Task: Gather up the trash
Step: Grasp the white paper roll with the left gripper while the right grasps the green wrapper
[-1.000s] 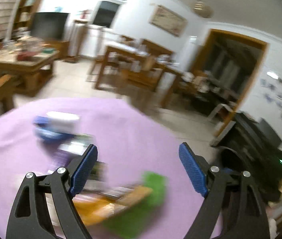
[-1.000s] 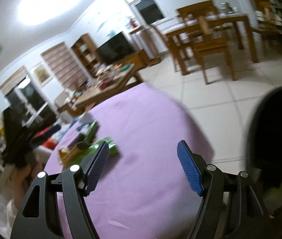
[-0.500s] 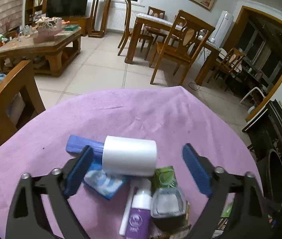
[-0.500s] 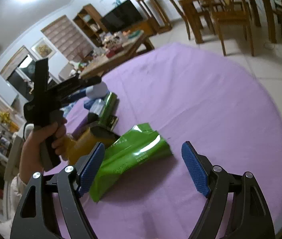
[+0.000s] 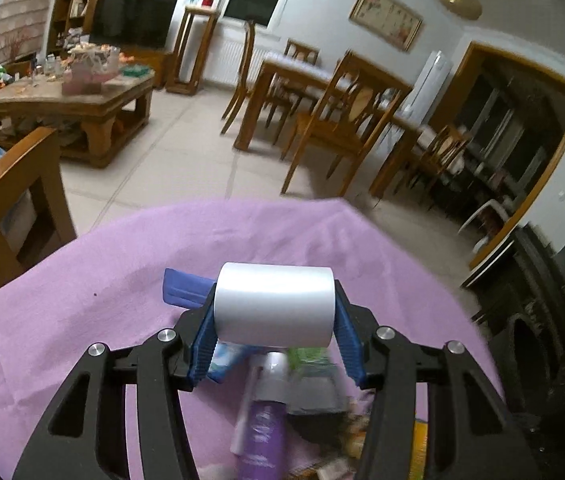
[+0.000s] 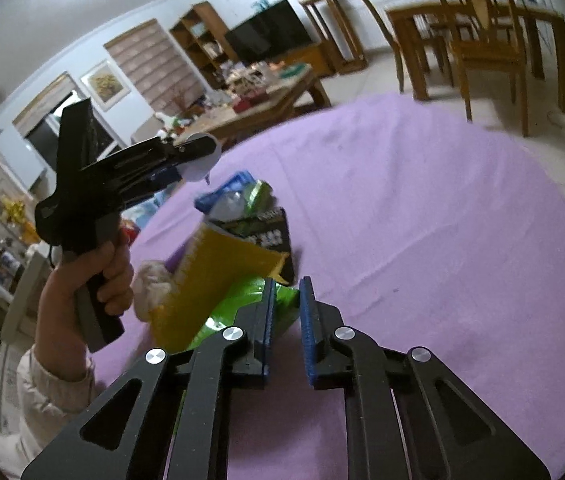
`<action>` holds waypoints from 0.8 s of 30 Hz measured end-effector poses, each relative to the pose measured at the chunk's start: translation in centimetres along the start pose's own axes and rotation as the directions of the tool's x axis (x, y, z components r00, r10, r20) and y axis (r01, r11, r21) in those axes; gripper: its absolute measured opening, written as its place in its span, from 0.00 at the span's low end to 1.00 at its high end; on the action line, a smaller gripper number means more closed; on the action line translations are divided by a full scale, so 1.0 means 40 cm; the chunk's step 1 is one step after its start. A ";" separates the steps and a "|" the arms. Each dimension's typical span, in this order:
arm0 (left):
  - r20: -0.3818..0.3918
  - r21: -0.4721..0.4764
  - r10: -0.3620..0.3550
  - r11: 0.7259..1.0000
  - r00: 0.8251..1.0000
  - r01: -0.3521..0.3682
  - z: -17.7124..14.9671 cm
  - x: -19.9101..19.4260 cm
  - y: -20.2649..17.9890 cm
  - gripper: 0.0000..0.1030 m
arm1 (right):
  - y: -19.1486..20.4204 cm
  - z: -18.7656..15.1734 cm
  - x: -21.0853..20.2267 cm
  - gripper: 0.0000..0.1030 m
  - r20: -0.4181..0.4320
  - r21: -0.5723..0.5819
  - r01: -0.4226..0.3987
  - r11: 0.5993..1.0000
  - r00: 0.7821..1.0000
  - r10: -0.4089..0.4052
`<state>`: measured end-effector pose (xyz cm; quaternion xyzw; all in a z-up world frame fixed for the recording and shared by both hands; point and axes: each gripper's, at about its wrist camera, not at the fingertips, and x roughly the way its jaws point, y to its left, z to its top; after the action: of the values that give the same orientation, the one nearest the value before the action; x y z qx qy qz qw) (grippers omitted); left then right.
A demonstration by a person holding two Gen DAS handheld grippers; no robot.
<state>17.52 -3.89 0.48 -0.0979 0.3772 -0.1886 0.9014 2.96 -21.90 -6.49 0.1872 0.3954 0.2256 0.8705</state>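
Note:
My left gripper (image 5: pixel 274 312) is shut on a white cylinder (image 5: pixel 274 304), held sideways above the trash pile on the purple tablecloth (image 5: pixel 82 300). In the right wrist view the left gripper (image 6: pixel 198 152) is raised over the pile with the white cylinder (image 6: pixel 202 164) at its tips. My right gripper (image 6: pixel 287 300) is nearly closed, its jaws pinching the edge of a green snack bag (image 6: pixel 242 304). A yellow packet (image 6: pixel 218 276), a black packet (image 6: pixel 262 232) and a blue wrapper (image 6: pixel 226 188) lie behind it.
A purple bottle (image 5: pixel 262 428) and a blue wrapper (image 5: pixel 182 284) lie under the left gripper. A black bin (image 5: pixel 530 340) stands at the table's right. A wooden chair (image 5: pixel 14 200) is at the left, a dining table with chairs (image 5: pixel 322 112) behind.
My left gripper has closed on the white cylinder and lifted it. My right gripper has moved down to the green bag and closed on its edge.

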 end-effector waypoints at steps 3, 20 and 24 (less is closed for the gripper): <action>0.055 -0.008 -0.049 0.999 0.997 0.050 -0.013 -0.059 -0.024 0.50 | 0.006 0.003 -0.043 0.12 0.035 -0.008 -0.005 1.000 0.999 0.005; 0.104 0.038 -0.157 0.987 0.982 0.154 -0.135 -0.229 -0.107 0.50 | 0.117 -0.105 0.006 0.63 -0.152 -0.211 0.115 0.971 0.977 -0.149; 0.106 0.055 -0.155 0.987 0.982 0.150 -0.154 -0.245 -0.119 0.50 | 0.129 -0.122 -0.005 0.44 -0.107 -0.244 0.153 0.958 0.977 -0.183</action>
<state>5.54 -4.37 4.00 -0.1154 0.3140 -0.2602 0.9058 -2.18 -17.02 -6.79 0.0340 0.4355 0.2072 0.8753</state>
